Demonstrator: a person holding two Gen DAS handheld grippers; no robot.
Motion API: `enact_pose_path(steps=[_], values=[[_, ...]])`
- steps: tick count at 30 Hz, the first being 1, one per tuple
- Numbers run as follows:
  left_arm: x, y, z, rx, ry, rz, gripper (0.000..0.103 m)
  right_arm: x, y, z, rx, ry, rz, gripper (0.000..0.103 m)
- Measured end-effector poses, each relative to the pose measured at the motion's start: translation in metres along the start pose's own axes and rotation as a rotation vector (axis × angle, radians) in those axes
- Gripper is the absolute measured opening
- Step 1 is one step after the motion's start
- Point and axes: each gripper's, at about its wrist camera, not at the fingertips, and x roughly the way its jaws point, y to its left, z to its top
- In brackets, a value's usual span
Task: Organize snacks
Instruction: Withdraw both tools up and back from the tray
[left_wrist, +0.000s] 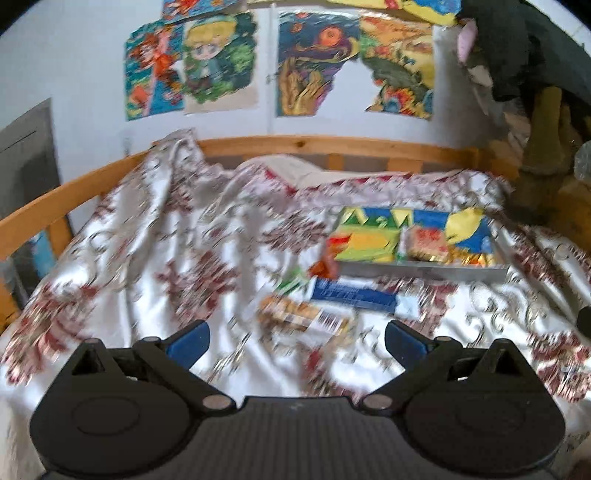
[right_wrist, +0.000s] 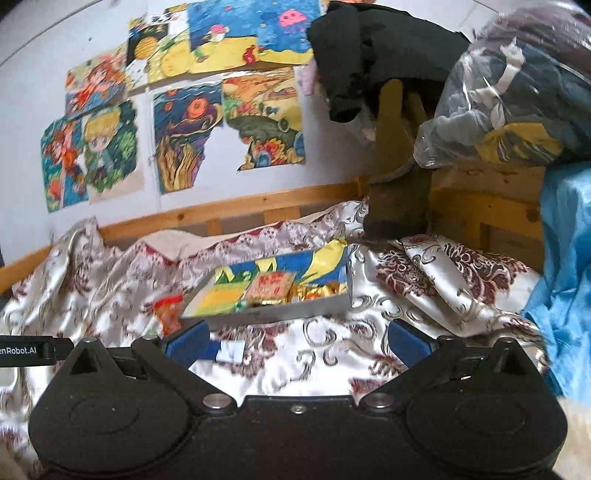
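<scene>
A shallow grey tray with a colourful painted lining lies on the patterned bed cover. It holds a red-and-white packet and gold-wrapped sweets. In front of the tray lie a blue snack pack, a biscuit pack, an orange packet and a green-white one. My left gripper is open just short of the biscuit pack, nothing between its fingers. My right gripper is open and empty, short of the tray. The orange packet and the blue pack's end show at its left.
A wooden bed rail runs behind the cover, under drawings on the wall. Dark clothes, a bagged bundle and a brown cushion crowd the right side. Blue cloth hangs far right. The other gripper's arm shows at left.
</scene>
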Motion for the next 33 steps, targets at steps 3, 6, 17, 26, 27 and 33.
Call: enact_pose_path(steps=[3, 6, 17, 26, 27, 33], values=[[-0.011, 0.005, -0.011, 0.002, 0.002, 0.028, 0.103, -0.013, 0.003, -0.009, -0.004, 0.017, -0.008, 0.102], [-0.024, 0.008, -0.015, -0.011, -0.038, 0.027, 0.103, -0.023, 0.003, -0.014, -0.012, 0.011, -0.013, 0.102], [-0.033, 0.013, -0.016, -0.025, -0.08, 0.037, 0.103, -0.024, -0.001, -0.012, 0.018, 0.003, -0.014, 0.102], [-0.033, 0.014, -0.015, -0.037, -0.079, 0.041, 0.103, -0.02, 0.008, -0.014, -0.026, -0.006, 0.014, 0.102], [-0.033, 0.014, -0.015, -0.042, -0.077, 0.04, 0.103, -0.02, 0.008, -0.013, -0.032, -0.006, 0.016, 0.102], [-0.036, 0.014, -0.014, -0.051, -0.093, 0.003, 0.103, -0.019, 0.014, -0.014, -0.069, -0.017, 0.036, 0.102]])
